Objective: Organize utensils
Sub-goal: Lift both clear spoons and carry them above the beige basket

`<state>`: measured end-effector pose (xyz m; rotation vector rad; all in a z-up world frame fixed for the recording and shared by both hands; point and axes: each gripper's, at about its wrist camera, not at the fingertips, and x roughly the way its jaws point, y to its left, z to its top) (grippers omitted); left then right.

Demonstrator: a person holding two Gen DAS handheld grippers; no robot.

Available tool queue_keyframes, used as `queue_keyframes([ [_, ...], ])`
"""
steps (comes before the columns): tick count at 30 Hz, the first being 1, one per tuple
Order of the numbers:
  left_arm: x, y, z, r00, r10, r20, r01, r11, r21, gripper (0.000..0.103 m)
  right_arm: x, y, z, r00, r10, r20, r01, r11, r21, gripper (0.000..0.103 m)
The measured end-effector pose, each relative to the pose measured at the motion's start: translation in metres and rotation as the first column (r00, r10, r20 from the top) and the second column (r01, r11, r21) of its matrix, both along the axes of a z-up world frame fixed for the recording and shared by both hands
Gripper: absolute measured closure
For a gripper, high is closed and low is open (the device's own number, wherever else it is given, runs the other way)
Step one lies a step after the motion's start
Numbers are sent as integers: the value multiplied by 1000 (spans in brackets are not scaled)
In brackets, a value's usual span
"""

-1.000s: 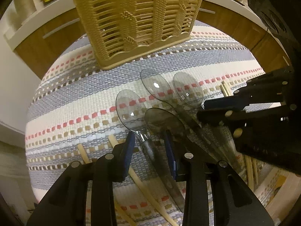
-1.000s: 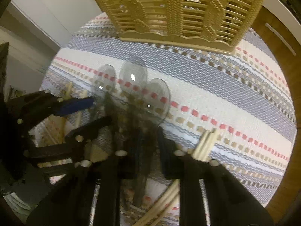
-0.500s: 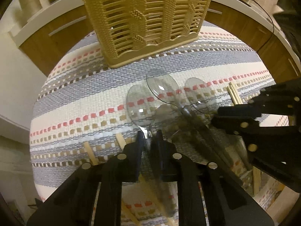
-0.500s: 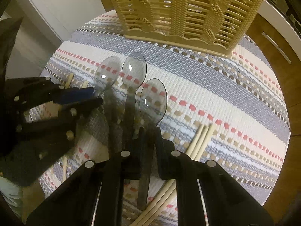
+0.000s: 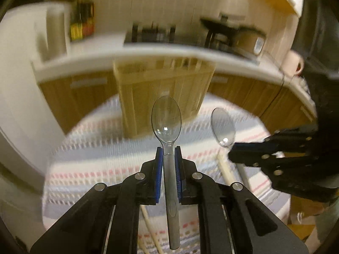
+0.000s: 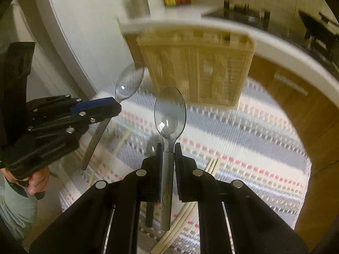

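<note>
The carry step is in hand: two clear spoons are held off the striped worktop (image 5: 101,148). The left gripper (image 5: 168,150) is clenched on one spoon (image 5: 166,118) at its neck, the right gripper (image 6: 168,146) on another spoon (image 6: 170,112), both level, bowls forward. Next, each is judged to need tipping into the slatted basket (image 6: 199,69) ahead. Chopsticks (image 6: 184,218) are left lying on the cloth.

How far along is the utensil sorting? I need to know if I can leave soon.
Done: nothing visible inside the woven basket yet. In hand: the left claw grips one clear spoon, the right claw another spoon, both lifted. Left: dropping both in, then the chopsticks on the striped mat.
</note>
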<state>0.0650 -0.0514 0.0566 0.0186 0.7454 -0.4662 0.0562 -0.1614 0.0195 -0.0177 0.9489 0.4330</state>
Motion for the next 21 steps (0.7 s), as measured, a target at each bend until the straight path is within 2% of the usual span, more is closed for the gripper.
queue_keyframes([
  [3, -9, 0, 33, 995, -8, 101, 13, 999, -47, 94, -8, -12, 26, 993, -8, 117, 4, 1000, 30, 94],
  [6, -7, -3, 60, 981, -1, 196, 17, 997, -81, 94, -14, -19, 53, 970, -34, 240, 19, 998, 62, 94],
  [10, 0, -4, 96, 945, 31, 327, 14, 991, -135, 94, -7, -29, 91, 918, -102, 383, 66, 992, 105, 94],
  [16, 24, -3, 126, 879, 106, 465, -13, 980, -198, 94, 29, -53, 120, 853, -232, 468, 157, 968, 195, 94],
  [21, 49, 1, 122, 847, 140, 512, -12, 969, -245, 94, 70, -66, 126, 826, -296, 480, 188, 947, 261, 94],
])
